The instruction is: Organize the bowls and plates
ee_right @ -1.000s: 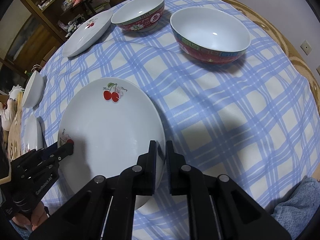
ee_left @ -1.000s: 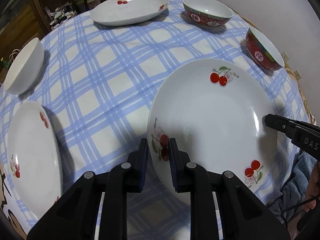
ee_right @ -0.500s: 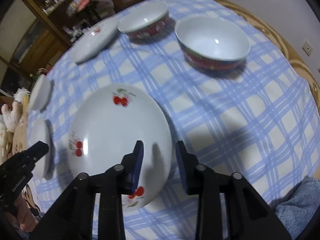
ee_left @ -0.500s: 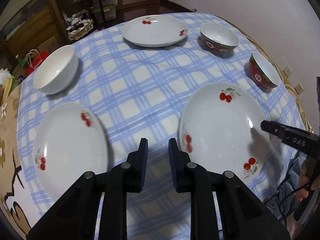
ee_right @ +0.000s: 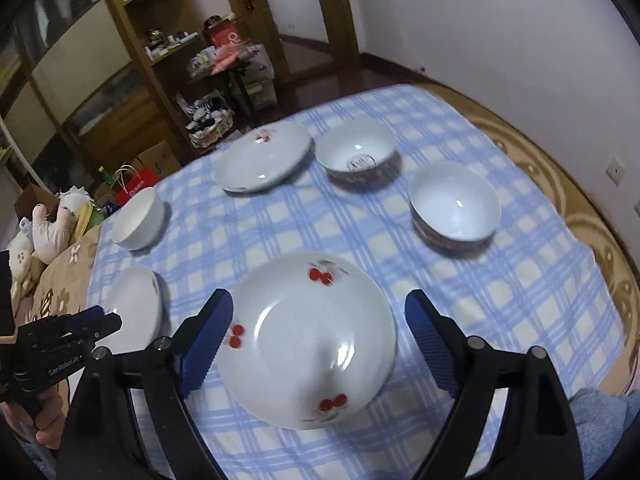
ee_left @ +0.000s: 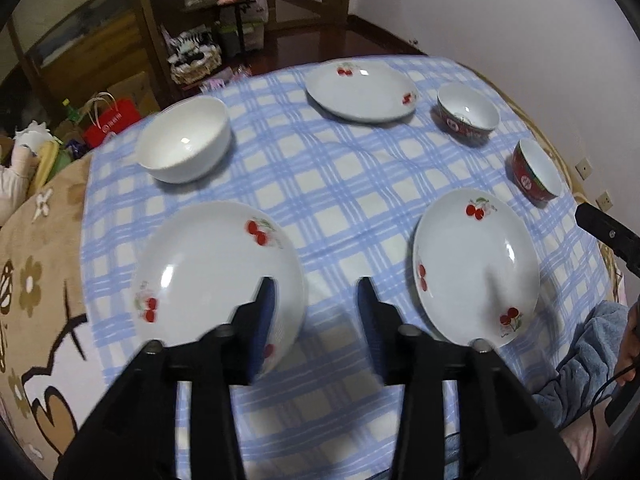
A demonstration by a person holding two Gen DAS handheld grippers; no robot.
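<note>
Left wrist view shows the left claw above the tabletop, which has a blue checked cloth. Its jaws have just been opening and now stand apart, with nothing between them. One plate lies at 10 o'clock from the claw and its near edge is hidden behind the left finger. Another plate lies at 2 o'clock, well apart from the first. A third plate is far at 12 o'clock, with a white bowl at 11 o'clock and two red bowls at 1 o'clock.

Right wrist view shows the right claw released; its jaws have just been opening wide. The same near plate lies flat on the cloth under the gap between the fingers, and neither pad touches it. The left claw is at 9 o'clock, held by a hand.
</note>
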